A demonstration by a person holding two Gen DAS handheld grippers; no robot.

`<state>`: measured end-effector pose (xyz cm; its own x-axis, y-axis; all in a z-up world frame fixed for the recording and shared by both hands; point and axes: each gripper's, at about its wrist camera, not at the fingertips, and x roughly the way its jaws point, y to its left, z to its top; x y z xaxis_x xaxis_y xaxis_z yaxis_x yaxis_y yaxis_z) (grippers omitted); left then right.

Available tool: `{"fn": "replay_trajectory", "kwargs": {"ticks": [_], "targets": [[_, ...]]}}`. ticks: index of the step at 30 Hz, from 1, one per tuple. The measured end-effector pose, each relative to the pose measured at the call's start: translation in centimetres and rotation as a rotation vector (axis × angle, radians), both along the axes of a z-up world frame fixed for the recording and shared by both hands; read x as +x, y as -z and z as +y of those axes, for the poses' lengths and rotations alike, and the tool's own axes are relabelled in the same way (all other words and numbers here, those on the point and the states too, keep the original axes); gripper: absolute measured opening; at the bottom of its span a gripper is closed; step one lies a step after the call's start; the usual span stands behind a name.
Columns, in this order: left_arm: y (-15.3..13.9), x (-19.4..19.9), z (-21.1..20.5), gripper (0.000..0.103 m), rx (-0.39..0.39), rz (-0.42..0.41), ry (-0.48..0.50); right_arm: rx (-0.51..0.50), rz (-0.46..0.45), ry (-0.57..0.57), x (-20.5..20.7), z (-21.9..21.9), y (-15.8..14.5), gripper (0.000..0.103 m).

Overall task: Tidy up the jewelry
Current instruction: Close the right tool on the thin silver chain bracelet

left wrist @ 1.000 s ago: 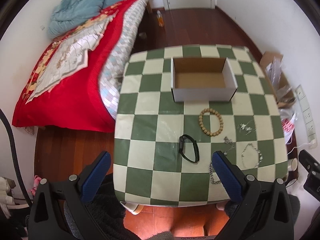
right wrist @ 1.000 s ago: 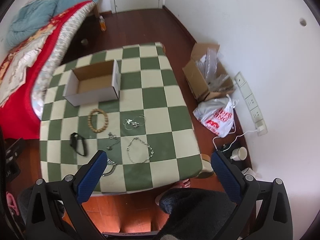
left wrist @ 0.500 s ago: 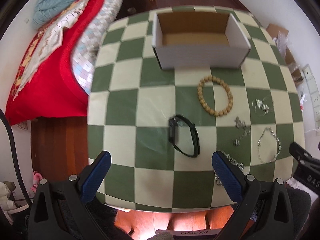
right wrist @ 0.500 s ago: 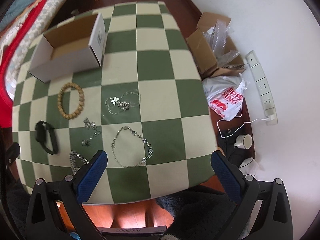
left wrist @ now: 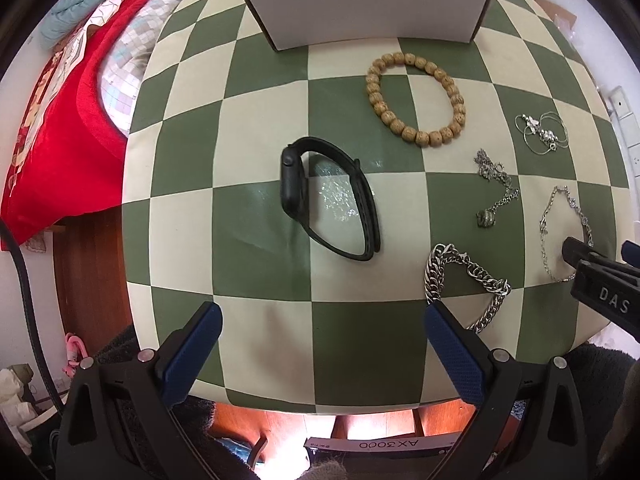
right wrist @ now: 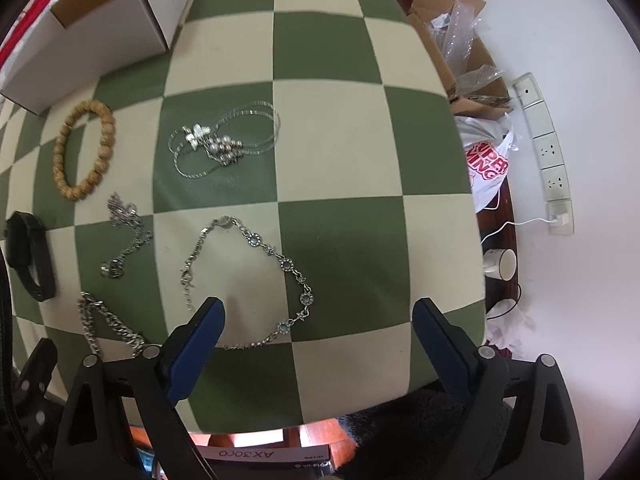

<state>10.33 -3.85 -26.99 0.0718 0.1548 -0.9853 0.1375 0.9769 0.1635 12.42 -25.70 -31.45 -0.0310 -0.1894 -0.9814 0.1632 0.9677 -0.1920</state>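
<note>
Left tool (left wrist: 318, 316) is spread wide and empty, low centre of its view, hovering over the green-and-cream checkered tabletop (left wrist: 260, 272). Right tool (right wrist: 316, 312) is likewise released and empty, over the tabletop's near edge.

Black rubber smartwatch (left wrist: 330, 202) sits mid-frame in the left view, just ahead of the left tool. Judgement: light, springy band with a rigid body; pinch across the band loop or the body, shouldn't slip.

Heavy silver curb-link chain (left wrist: 464, 284) lies lower right in the left view, partly behind that tool's right finger. Probably dense and limp; grab a bunched section.

Thin silver bracelet with blue stones (right wrist: 250, 280) is lower centre in the right view, its near loop by the right tool's left finger. Fine and floppy, likely to slide; close down flat on the links.

Tan wooden bead bracelet (left wrist: 416, 100) is upper right in the left view: chunky, easiest pick.

White cardboard box (left wrist: 368, 12), open, top of frame, is presumably the destination.
</note>
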Motion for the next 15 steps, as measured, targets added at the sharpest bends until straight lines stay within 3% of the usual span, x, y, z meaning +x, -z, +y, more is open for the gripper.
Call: {"fn": "replay_trajectory", "kwargs": {"ticks": [5,8,10,11,13,15], "targets": [[0.3,0.2,-0.3,0.103,-0.005,0.004,0.007,0.024,-0.018,0.014,-0.2,-0.5,0.2,0.088],[0.7,0.1,-0.3,0.103,-0.010,0.009,0.009,0.076,-0.047,0.010,-0.1,-0.7,0.0,0.077],[1.0,-0.1,-0.3,0.103,-0.018,0.014,0.007,0.131,-0.063,0.001,-0.2,-0.4,-0.2,0.054],[1.0,-0.1,-0.4,0.103,-0.021,0.018,0.007,0.135,-0.073,-0.006,-0.2,-0.2,-0.4,0.048],[1.2,-0.3,-0.4,0.103,-0.040,0.024,0.008,0.118,-0.077,-0.026,-0.3,0.0,-0.7,0.004],[1.5,-0.5,-0.1,0.103,-0.066,0.038,0.004,0.124,-0.085,-0.009,-0.7,-0.4,-0.9,0.004]]}}
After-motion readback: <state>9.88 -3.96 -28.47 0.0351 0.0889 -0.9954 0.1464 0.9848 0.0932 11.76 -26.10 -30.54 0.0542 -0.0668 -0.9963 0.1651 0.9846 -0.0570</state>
